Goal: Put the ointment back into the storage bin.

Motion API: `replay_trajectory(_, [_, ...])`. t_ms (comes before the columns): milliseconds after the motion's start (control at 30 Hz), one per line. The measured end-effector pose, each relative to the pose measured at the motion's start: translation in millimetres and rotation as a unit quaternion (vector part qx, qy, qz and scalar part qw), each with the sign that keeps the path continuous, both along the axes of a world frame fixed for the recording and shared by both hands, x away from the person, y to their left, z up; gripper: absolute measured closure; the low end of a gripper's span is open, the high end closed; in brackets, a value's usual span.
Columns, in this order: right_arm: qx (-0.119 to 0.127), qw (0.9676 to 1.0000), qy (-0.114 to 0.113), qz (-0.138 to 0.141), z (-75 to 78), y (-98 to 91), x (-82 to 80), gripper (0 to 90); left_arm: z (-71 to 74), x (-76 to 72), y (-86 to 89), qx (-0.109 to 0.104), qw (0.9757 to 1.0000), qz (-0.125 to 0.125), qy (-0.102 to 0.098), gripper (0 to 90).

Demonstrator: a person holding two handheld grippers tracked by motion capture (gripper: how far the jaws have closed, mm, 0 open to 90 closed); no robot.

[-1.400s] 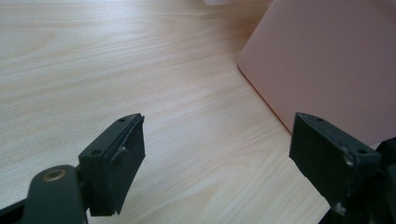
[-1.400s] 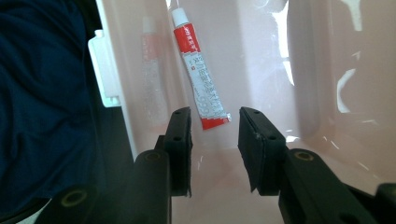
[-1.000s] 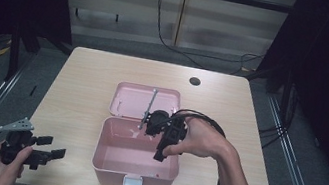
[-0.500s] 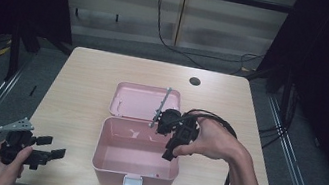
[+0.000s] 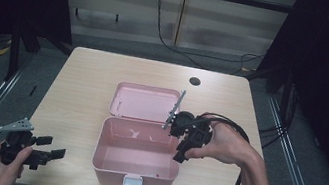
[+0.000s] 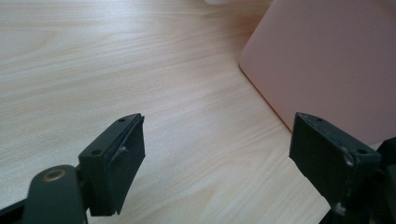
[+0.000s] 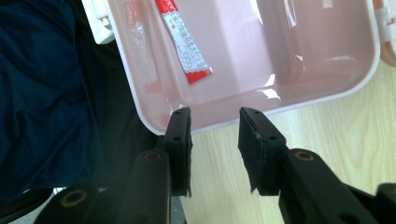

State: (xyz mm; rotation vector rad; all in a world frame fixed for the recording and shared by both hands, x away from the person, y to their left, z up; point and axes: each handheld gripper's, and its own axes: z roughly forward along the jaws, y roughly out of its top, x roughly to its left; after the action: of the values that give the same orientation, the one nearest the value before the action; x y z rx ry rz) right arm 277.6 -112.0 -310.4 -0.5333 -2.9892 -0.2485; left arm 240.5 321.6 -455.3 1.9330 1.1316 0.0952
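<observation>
while the pink box sits open at the middle of the bench's near edge, its lid lies flat behind it toward the bench centre. a white latch hangs at the box's front wall. inside the box, seen in the right gripper view, a red-and-white sachet lies on the floor beside a clear sachet with red ends, against one wall. the right gripper hangs over the box's right rim, fingers set a narrow gap apart with nothing between them; the box rim shows just past their tips. the left gripper is near the bench's near-left corner, just left of the box, fingers spread wide and empty over bare wood, the box wall close to one fingertip. a dark round hole marks the bench toward its far edge.
</observation>
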Motion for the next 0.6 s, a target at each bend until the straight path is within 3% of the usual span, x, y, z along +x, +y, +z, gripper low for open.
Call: replay_trajectory(600, [0.007,0.9996,0.0,-0.027,-12.3,-32.6,-1.5,64.7,-0.3,0.0,0.2,-0.003,1.0,0.0,0.0,18.1])
